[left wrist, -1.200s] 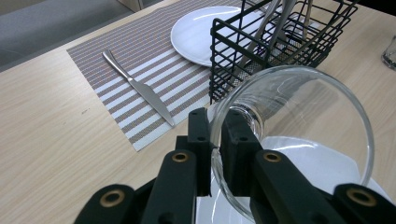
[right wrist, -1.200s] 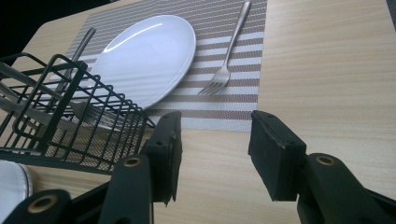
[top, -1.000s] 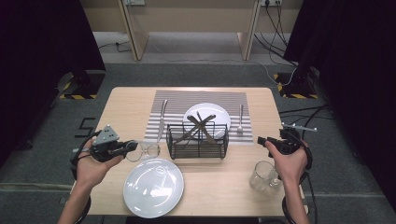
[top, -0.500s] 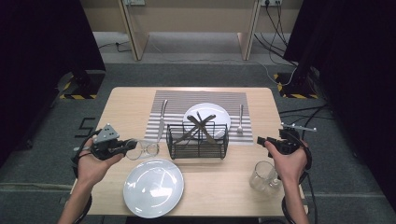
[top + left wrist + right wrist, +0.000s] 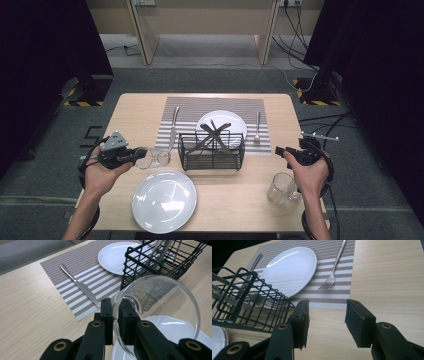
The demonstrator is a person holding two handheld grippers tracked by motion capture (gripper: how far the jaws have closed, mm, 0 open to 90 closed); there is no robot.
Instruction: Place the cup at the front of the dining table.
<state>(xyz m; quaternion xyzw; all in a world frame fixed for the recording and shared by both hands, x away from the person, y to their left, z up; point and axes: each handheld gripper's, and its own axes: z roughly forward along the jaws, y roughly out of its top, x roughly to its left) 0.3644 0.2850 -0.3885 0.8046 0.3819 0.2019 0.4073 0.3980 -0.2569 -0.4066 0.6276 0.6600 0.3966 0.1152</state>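
Left gripper (image 5: pixel 134 155) clamped on the rim of a clear glass (image 5: pixel 152 158) — jaws pinching the thin wall, one pad inside and one outside, as seen along the black jaws in the left gripper view (image 5: pixel 115 320). Glass (image 5: pixel 160 315) tipped on its side, mouth turned toward that camera, base pointing away toward the black wire basket (image 5: pixel 162 262). In the high view, held just left of the basket (image 5: pixel 212 150), just above and left of the near white plate (image 5: pixel 165 201), close over the wooden table (image 5: pixel 135 107); whether it touches the tabletop cannot be told.

Right gripper (image 5: pixel 280 150) empty, jaws standing well apart, nothing between the pads (image 5: pixel 325 323). Held over bare table at the right side, near the lower right corner of the striped placemat (image 5: pixel 220 107). Just beside the right hand (image 5: pixel 310 172), a second glass (image 5: pixel 281 189) standing upright on the table, apart from the jaws.

On the placemat: a far white plate (image 5: pixel 222 122) partly behind the basket, a knife (image 5: pixel 173 125) lying to its left, a fork (image 5: pixel 258 127) to its right — tines toward the near edge in the right gripper view (image 5: pixel 332 277). Inside the basket, cutlery (image 5: pixel 215 132) leaning crosswise above the rim.
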